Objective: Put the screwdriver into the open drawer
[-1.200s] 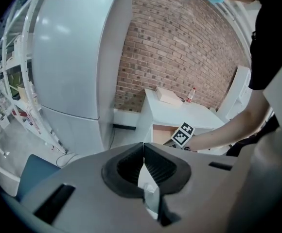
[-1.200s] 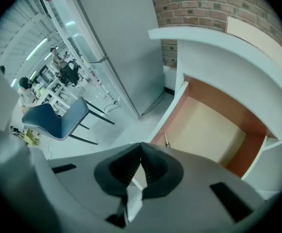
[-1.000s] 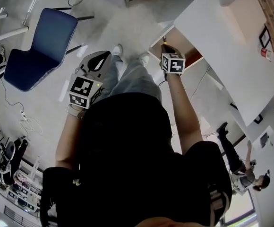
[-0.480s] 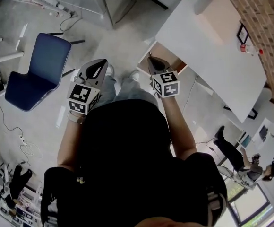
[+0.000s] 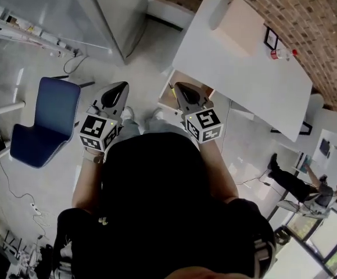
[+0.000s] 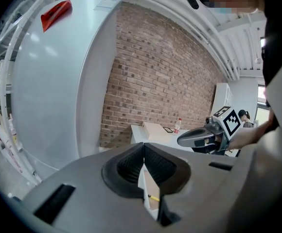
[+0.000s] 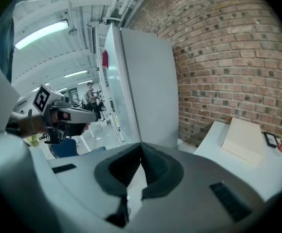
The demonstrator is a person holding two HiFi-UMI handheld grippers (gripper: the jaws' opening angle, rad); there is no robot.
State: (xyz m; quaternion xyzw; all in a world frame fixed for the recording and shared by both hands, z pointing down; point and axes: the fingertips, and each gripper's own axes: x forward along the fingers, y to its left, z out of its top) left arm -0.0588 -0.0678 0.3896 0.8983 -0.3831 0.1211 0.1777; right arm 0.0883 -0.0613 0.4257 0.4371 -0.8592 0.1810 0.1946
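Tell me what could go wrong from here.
The drawer stands open right by the person's shoes; a step forward might bump it. The screwdriver seems to lie inside already, and the left gripper and right gripper are both shut and empty, so nothing can drop. The blue chair stands close on the left; a sidestep could catch it.

An open drawer [image 5: 167, 97] with a pale wooden inside and a white front stood pulled out from under a white table. A screwdriver [image 6: 154, 198] lay inside on its floor; only a small yellow part showed.
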